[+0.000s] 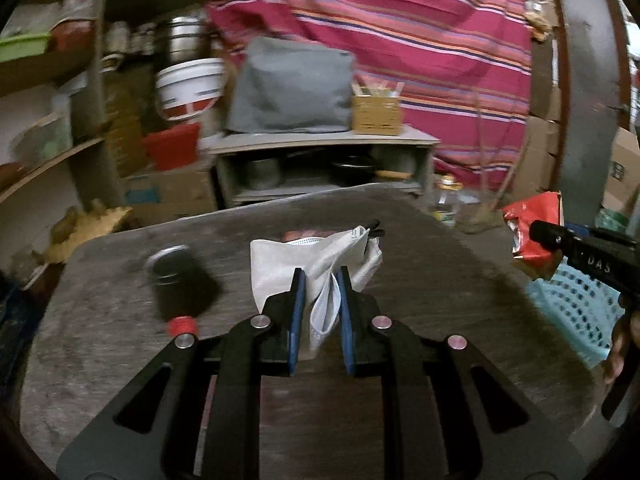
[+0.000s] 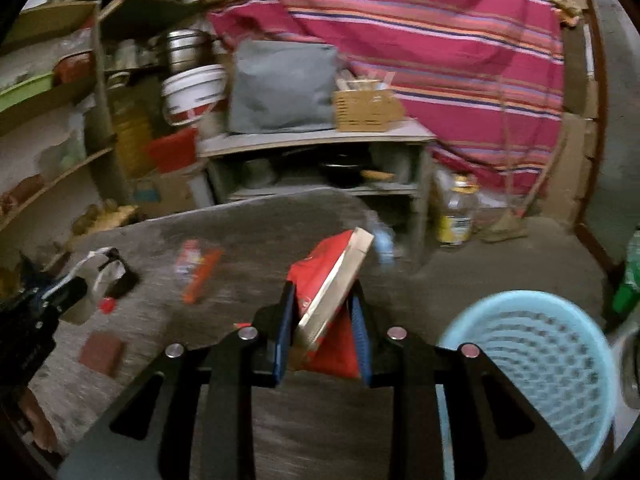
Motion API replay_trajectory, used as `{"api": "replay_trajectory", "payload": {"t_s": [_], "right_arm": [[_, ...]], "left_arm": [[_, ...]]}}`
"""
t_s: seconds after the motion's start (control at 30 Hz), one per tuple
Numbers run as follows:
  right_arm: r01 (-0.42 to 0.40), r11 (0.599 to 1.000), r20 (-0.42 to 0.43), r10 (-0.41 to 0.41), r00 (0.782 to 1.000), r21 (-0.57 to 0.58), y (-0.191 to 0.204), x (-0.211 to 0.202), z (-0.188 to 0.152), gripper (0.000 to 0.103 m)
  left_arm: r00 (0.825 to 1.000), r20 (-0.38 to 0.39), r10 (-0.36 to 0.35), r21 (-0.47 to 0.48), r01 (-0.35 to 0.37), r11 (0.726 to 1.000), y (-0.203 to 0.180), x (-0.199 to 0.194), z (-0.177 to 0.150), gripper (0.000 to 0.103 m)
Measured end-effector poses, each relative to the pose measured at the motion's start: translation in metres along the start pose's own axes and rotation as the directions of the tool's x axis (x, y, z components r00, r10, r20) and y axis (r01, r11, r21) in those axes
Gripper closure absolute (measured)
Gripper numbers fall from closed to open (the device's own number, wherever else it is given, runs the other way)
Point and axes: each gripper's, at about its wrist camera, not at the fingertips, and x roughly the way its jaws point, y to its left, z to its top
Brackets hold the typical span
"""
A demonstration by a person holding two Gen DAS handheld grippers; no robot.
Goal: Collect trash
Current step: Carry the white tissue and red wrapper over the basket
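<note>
Left wrist view: my left gripper (image 1: 322, 280) clamped tight on white face mask (image 1: 320, 264), held above grey table (image 1: 440, 280). Mask soft, limp, featherlight; pinch on bunched fabric seems right.

Right wrist view: my right gripper (image 2: 322, 300) pinching red snack wrapper (image 2: 328, 280), crinkly, slippery foil; grip mid-body. Light blue basket (image 2: 540, 352) lower right, beside table.

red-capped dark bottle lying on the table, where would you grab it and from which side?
Take the dark bottle across its round body, just behind the red cap, coming down from above. It lies on its side on the table, so its flanks are free for the jaws.
</note>
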Motion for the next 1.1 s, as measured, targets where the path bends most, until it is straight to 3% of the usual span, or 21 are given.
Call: {"api": "replay_trajectory", "payload": {"t_s": [0.1,0.33,0.53,0.8,1.1], "right_arm": [[0.045,0.998,-0.002,-0.045,0.999,0.041,-0.048,-0.013,-0.003,0.076],[0.073,0.997,-0.003,-0.073,0.997,0.026,-0.119,-0.045,-0.016,0.076],[0.089,0.992,-0.004,-0.089,0.996,0.095,-0.179,-0.069,-0.038,0.076],[0.120,0.981,0.016,-0.124,0.992,0.149,-0.218,-0.082,-0.056,0.076],[0.101,0.971,0.017,-0.107,0.994,0.216,-0.235,-0.077,-0.063,0.076]], "left_arm": [[0.998,-0.013,-0.069,-0.012,0.069,0.998,-0.035,0.003,0.001,0.088],[0.989,-0.026,-0.143,0.065,0.144,0.987,-0.119,0.008,-0.006,0.088],[0.979,-0.051,-0.198,0.086,0.202,0.976,-0.181,0.011,-0.012,0.088],[0.969,-0.079,-0.236,0.147,0.245,0.958,-0.266,0.019,-0.025,0.088],[0.961,-0.103,-0.257,0.135,0.270,0.953,-0.301,0.047,-0.017,0.082]]}}
